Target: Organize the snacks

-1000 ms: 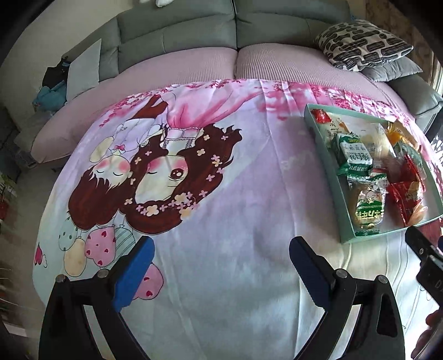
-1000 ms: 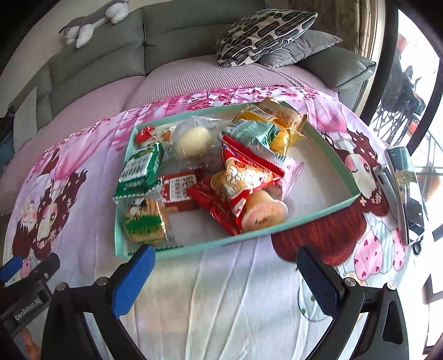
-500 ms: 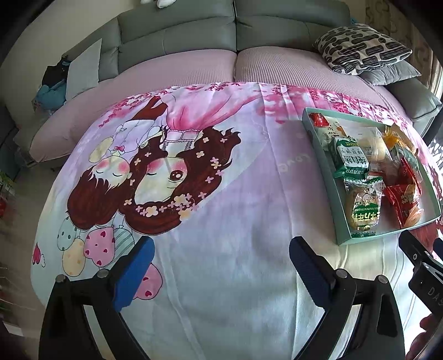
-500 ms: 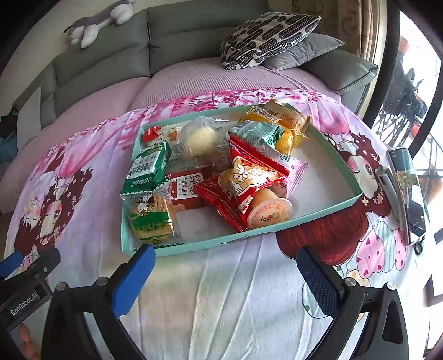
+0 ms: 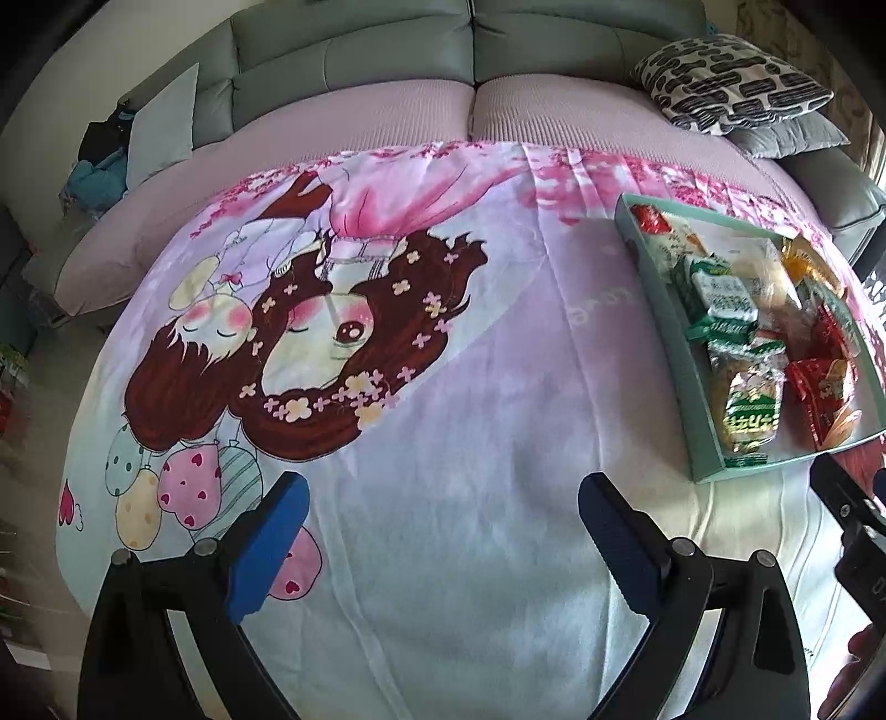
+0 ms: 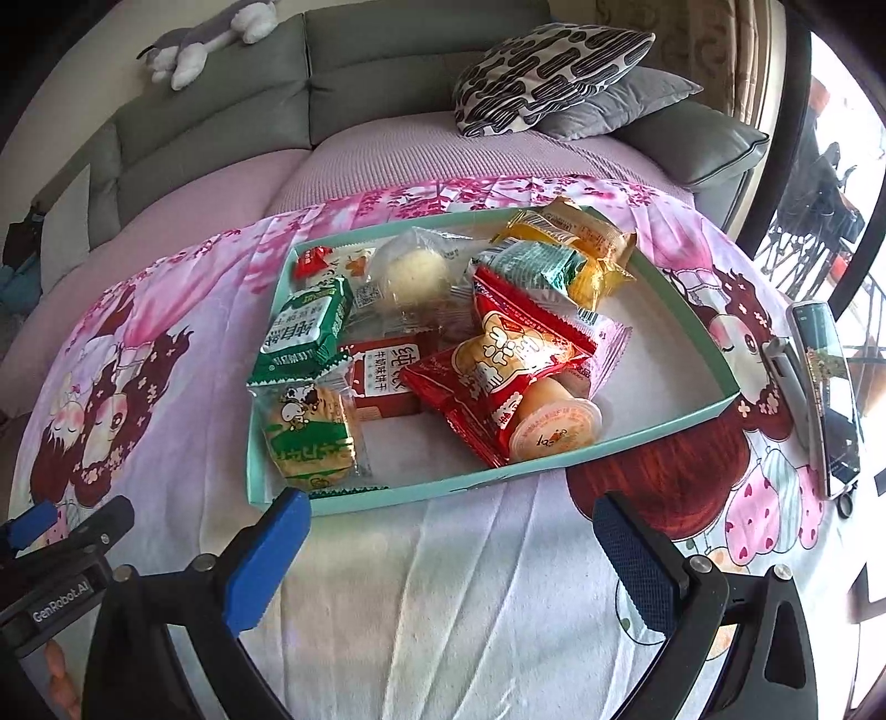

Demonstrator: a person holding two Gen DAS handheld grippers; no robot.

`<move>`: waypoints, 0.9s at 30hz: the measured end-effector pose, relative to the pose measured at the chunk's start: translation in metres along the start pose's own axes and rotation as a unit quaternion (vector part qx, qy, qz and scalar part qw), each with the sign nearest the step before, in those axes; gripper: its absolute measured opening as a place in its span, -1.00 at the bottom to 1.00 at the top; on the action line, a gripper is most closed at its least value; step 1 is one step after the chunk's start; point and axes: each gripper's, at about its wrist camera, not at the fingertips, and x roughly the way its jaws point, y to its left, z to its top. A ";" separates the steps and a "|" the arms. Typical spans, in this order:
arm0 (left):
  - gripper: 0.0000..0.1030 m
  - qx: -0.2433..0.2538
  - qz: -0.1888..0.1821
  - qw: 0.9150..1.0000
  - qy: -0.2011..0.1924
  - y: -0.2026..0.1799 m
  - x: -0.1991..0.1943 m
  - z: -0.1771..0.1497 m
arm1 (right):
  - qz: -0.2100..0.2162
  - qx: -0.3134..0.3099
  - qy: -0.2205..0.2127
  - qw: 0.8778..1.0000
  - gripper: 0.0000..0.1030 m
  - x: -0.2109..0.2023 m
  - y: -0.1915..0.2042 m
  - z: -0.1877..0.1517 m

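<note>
Snacks lie heaped in a shallow teal tray [image 6: 554, 471] that sits on a cartoon-print cloth [image 5: 443, 432], toward its right side as the left wrist camera sees it and straight ahead of the right claw [image 6: 448, 548]. In the tray a green packet [image 6: 304, 332] rests above a clear-wrapped biscuit pack [image 6: 310, 437] at the near left corner, a red box with white label [image 6: 387, 371] lies beside them, a red crinkled packet [image 6: 509, 360] overlaps a jelly cup [image 6: 554, 426] near the front wall, a pale round bun in clear wrap [image 6: 415, 271] lies at the back, and a yellow packet [image 6: 576, 238] leans on the far rim next to a small teal packet [image 6: 526, 260]; the tray's right part is bare. To the right of the tray a phone [image 6: 830, 387] lies on the cloth, well apart from the snacks. The cloth, printed with two big-eyed figures, blossoms and balloons, covers the counter in front of a grey sofa [image 5: 387, 50] with a pink cover, a patterned cushion [image 6: 548, 72] and a plush toy [image 6: 205, 39] on its back; a window stands at the right. The left claw [image 5: 443, 531] hovers over bare cloth left of the tray, fingers spread wide and holding nothing; the right claw hangs just short of the tray's front wall, also spread wide and empty
</note>
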 end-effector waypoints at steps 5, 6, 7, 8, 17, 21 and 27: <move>0.90 -0.004 0.000 1.000 0.002 0.002 0.001 0.000 | 0.004 -0.001 0.006 1.000 1.00 0.004 0.000 -0.001; 0.90 -0.003 0.000 1.000 0.002 0.002 0.001 -0.001 | 0.004 -0.001 0.007 1.000 1.00 0.004 0.000 -0.001; 0.90 -0.002 0.000 1.000 0.002 0.002 0.001 -0.001 | 0.005 0.000 0.006 1.000 1.00 0.004 -0.001 -0.001; 0.90 0.000 0.000 1.000 0.002 0.001 0.002 -0.001 | 0.006 0.000 0.006 1.000 1.00 0.004 -0.001 -0.001; 0.90 0.007 0.004 1.000 0.007 -0.001 0.005 -0.001 | 0.006 0.002 0.011 1.000 1.00 0.006 -0.001 -0.002; 0.90 0.007 0.004 1.000 0.007 -0.001 0.005 -0.001 | 0.005 0.004 0.011 1.000 1.00 0.006 -0.002 -0.002; 0.90 0.008 0.003 1.000 0.008 -0.002 0.006 -0.001 | 0.005 0.004 0.012 1.000 1.00 0.007 -0.002 -0.002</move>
